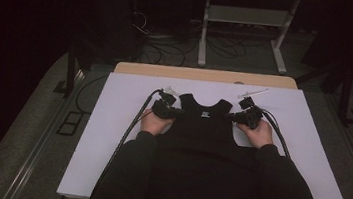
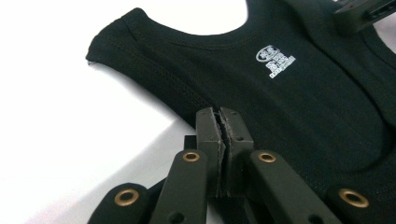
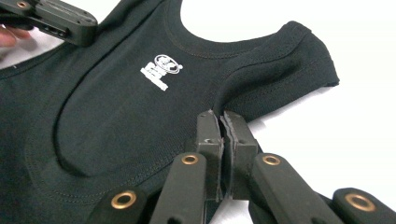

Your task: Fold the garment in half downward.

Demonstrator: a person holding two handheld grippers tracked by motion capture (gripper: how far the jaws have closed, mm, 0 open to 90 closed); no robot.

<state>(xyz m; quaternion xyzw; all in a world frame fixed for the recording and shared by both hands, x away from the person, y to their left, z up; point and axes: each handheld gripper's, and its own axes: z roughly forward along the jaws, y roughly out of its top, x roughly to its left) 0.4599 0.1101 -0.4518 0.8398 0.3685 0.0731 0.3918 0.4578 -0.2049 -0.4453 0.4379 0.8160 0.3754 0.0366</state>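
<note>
Now both tools, left [image 2: 220,112] and right [image 3: 219,114], each clamped on the black tank top's [image 1: 205,128] armhole edge, white board [image 1: 310,145] beneath.

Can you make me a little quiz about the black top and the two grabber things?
1. True or false: the black tank top lies on the white board with its neck hole pointing away from the person.
2. Where does the left gripper pinch the top? A) the bottom hem B) the armhole edge C) the white logo
3. Fill in: the right gripper has its jaws ____ on the armhole edge.

Key: 1 true. 2 B. 3 shut.
</note>
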